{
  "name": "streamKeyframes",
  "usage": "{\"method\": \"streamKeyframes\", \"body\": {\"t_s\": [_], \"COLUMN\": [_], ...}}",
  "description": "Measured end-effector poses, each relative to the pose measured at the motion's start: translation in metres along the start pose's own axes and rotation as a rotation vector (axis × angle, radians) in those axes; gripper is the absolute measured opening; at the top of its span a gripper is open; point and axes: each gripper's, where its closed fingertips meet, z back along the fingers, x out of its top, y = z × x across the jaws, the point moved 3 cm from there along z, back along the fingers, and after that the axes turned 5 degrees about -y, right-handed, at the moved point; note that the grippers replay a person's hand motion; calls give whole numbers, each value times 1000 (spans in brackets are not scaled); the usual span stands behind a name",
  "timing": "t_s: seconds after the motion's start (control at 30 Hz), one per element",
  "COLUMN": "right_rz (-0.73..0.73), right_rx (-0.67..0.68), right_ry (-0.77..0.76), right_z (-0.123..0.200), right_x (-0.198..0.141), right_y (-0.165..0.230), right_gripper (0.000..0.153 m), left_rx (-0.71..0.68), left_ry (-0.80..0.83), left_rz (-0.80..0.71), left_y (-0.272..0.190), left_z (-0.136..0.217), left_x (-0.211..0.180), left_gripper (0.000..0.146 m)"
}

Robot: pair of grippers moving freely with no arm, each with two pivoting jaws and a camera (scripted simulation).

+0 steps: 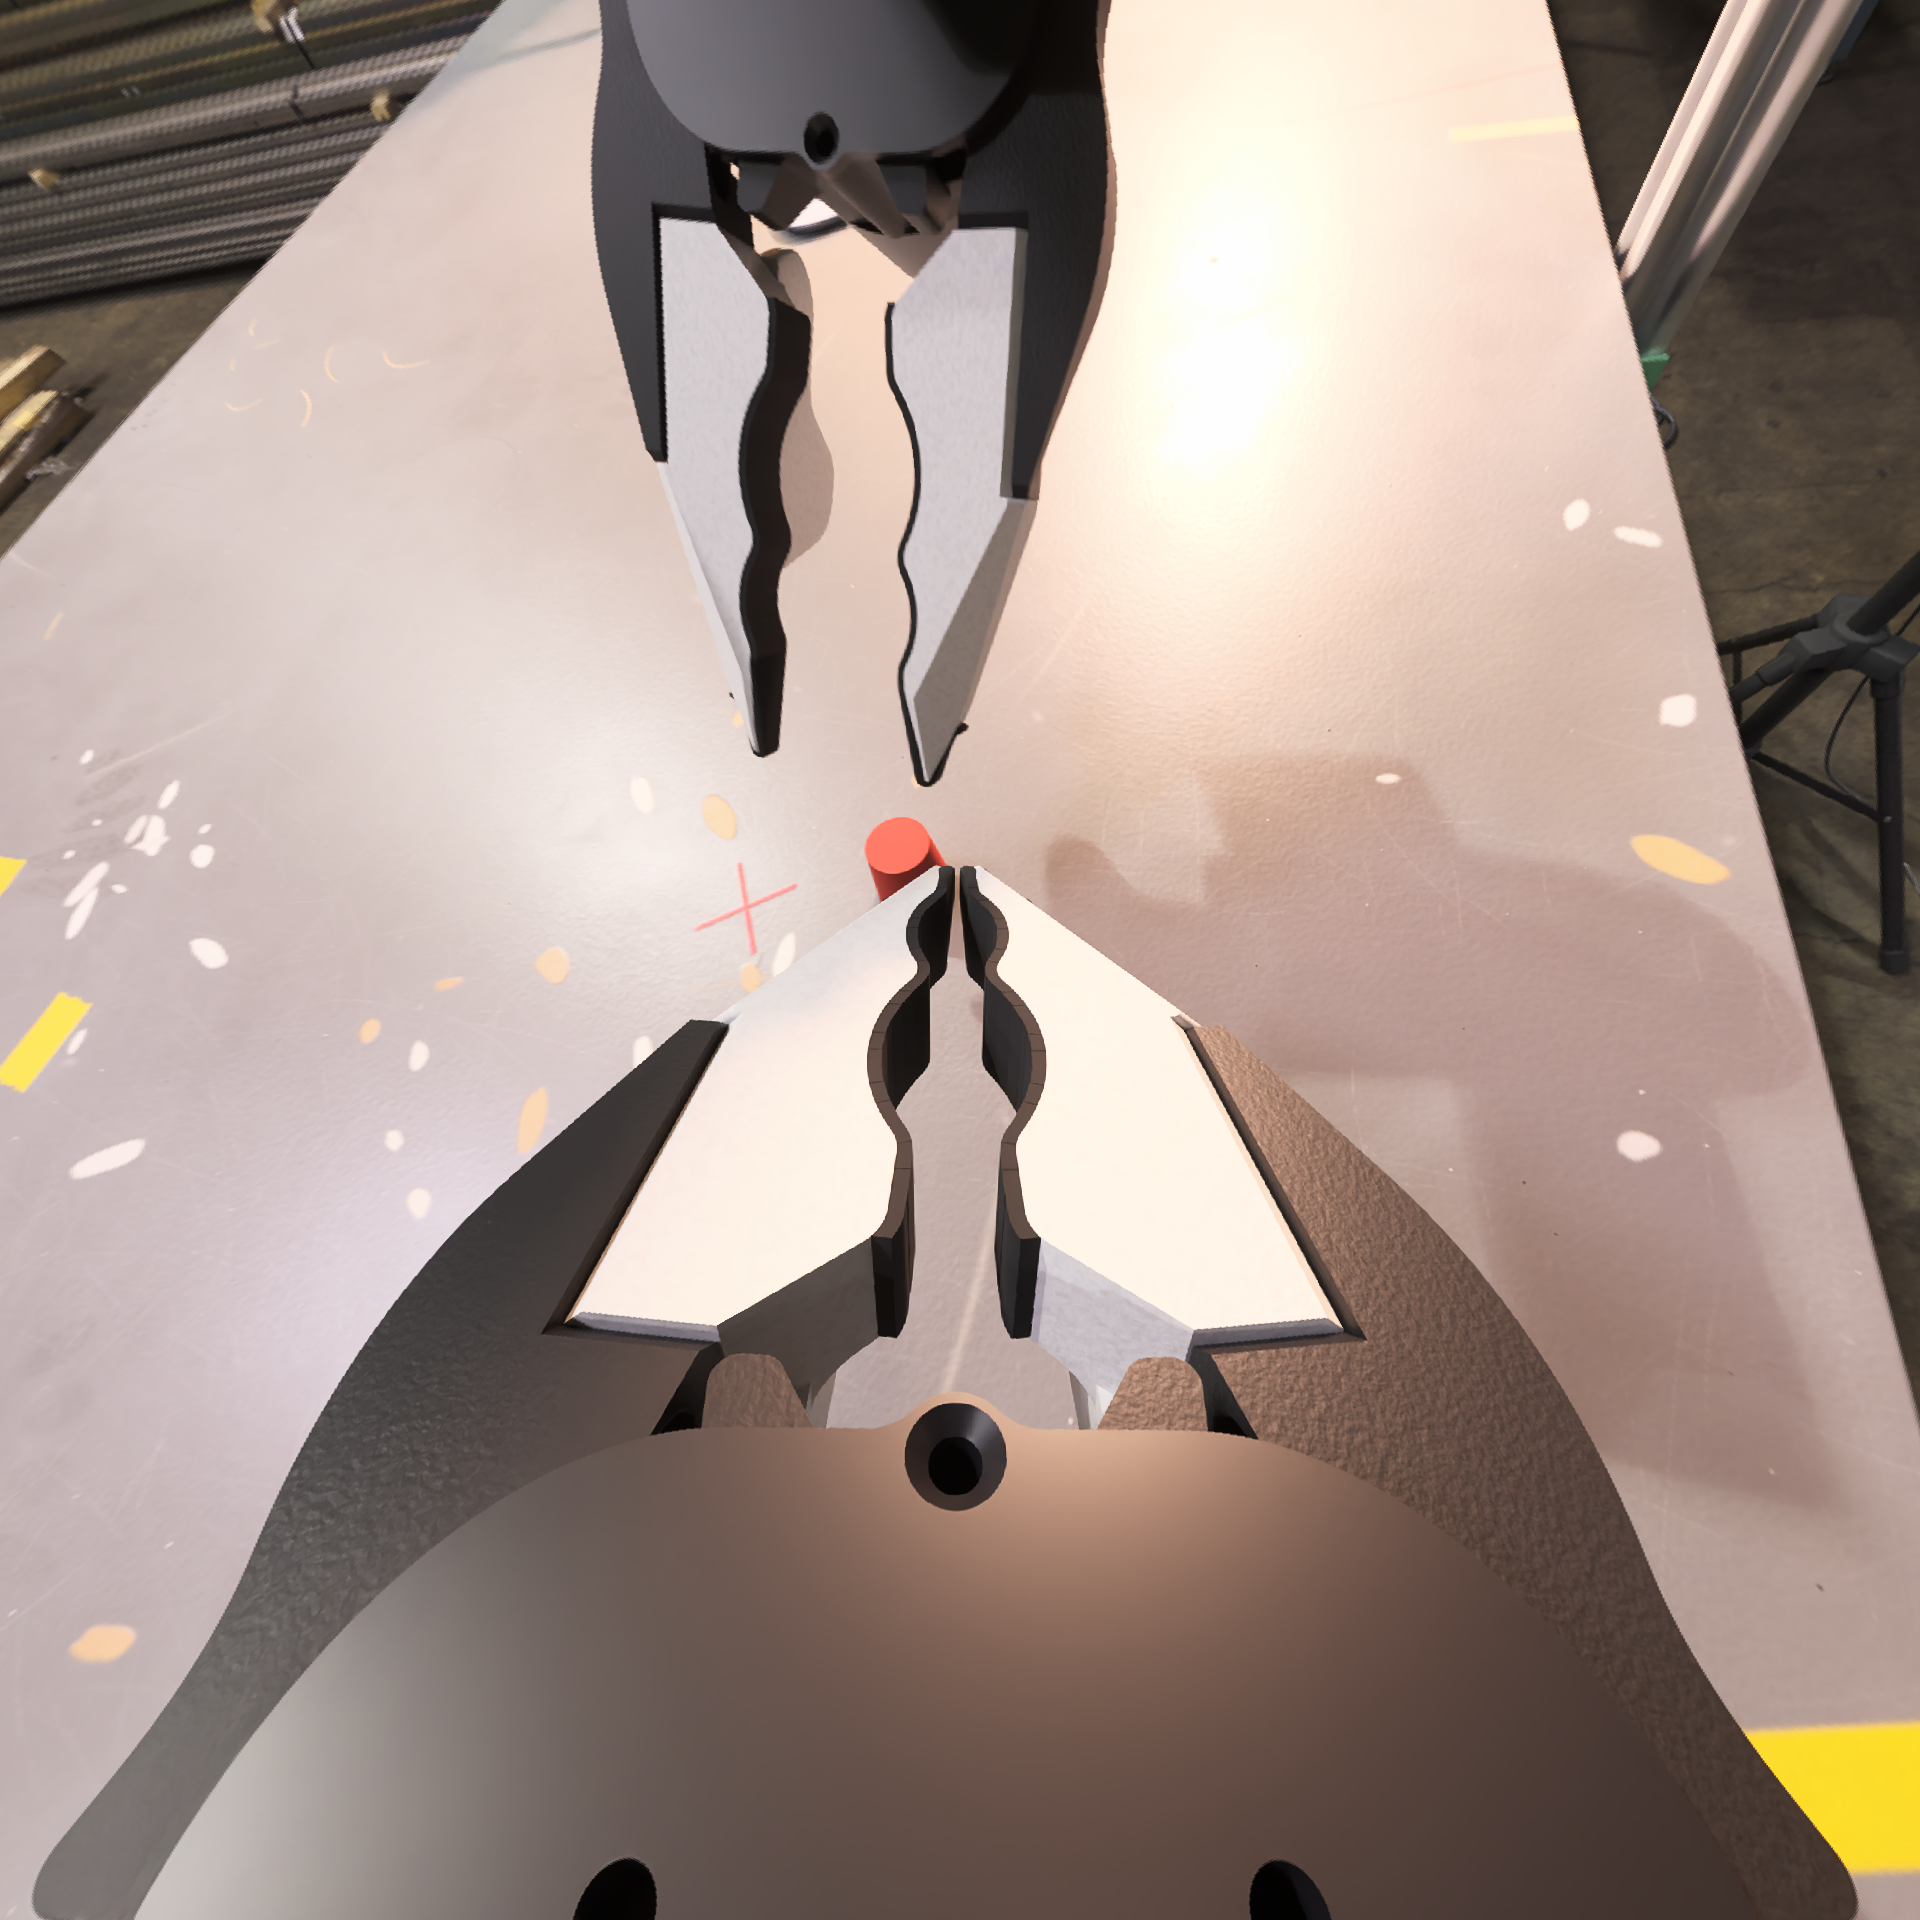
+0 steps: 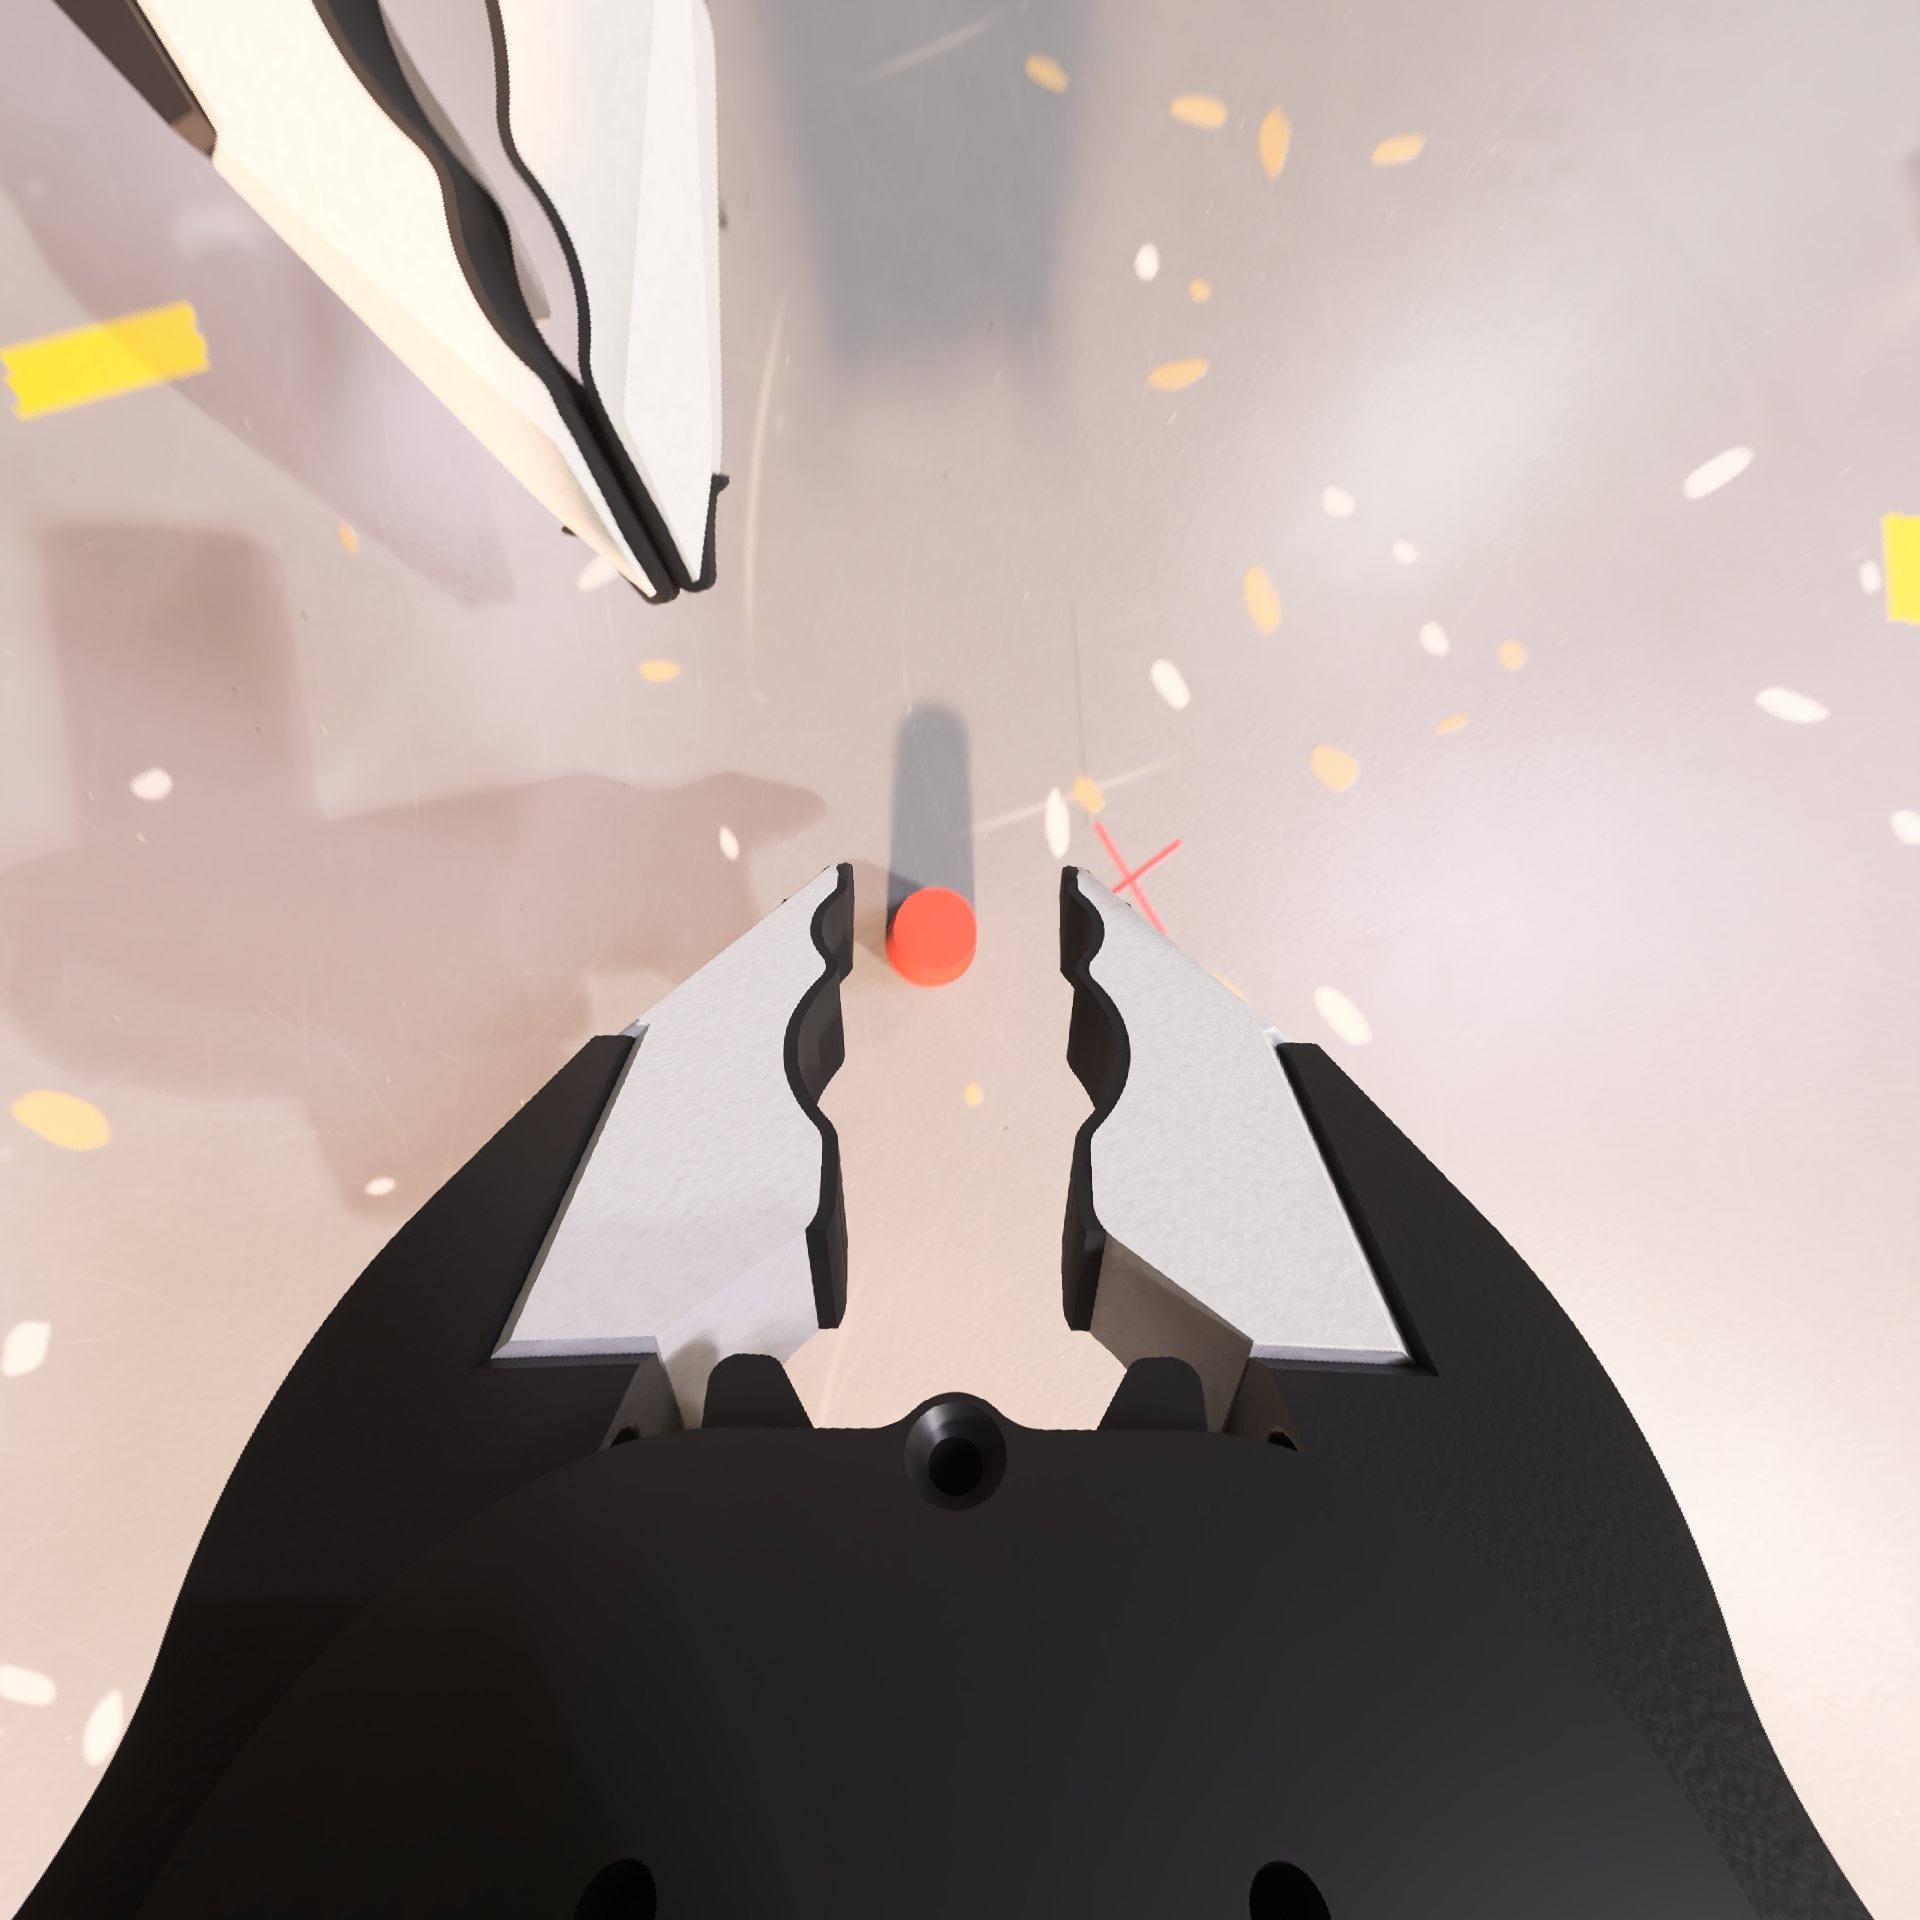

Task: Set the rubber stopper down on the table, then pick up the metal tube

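A short red rubber stopper (image 2: 932, 935) stands upright on the pale table (image 2: 1455, 935). In the right wrist view it lies below and between the tips of my right gripper (image 2: 956, 875), which is open and empty above it. My left gripper (image 1: 956, 878) is shut with nothing between its tips. The stopper (image 1: 899, 852) shows just past them, partly hidden. The right gripper (image 1: 847, 758) faces the left one from the far side, and the left gripper (image 2: 681, 582) shows shut at the upper left. No metal tube shows in either view.
A thin red cross (image 1: 746, 906) is drawn on the table beside the stopper. Yellow tape (image 1: 42, 1039) and paint flecks dot the top. Off the table's right edge stand metal posts (image 1: 1714, 156) and a tripod (image 1: 1849, 665); stacked bars (image 1: 156, 135) lie at the far left.
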Motion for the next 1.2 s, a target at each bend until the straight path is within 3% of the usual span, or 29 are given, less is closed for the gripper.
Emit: {"method": "streamKeyframes", "body": {"t_s": [0.13,0.3,0.43,0.53,0.67,0.77,0.97,1.2], "right_rz": [-31,-66,-11,25,168,194,190,171], "right_rx": [-35,-13,51,64,78,140,211,215], "right_ry": [-39,-89,-14,126,376,514,566,538], "right_z": [13,11,-24,-70,-131,-167,-205,-221], "right_x": [37,112,168,188,178,157,134,134], "right_y": [-23,-81,-149,-203,-269,-304,-339,-357], "right_gripper": [39,37,39,41,38,33,27,28], "left_rx": [57,305,455,564,669,756,801,806], "left_ry": [-23,-89,-229,-215,-287,-291,-415,-400], "left_rz": [-4,42,92,123,151,160,241,304], "left_y": [18,65,86,95,96,99,112,123], "left_z": [28,93,151,189,230,259,293,297], "left_x": [15,37,40,29,17,1,-27,-50], "left_gripper": [5,19,22,24,25,25,22,22]}}
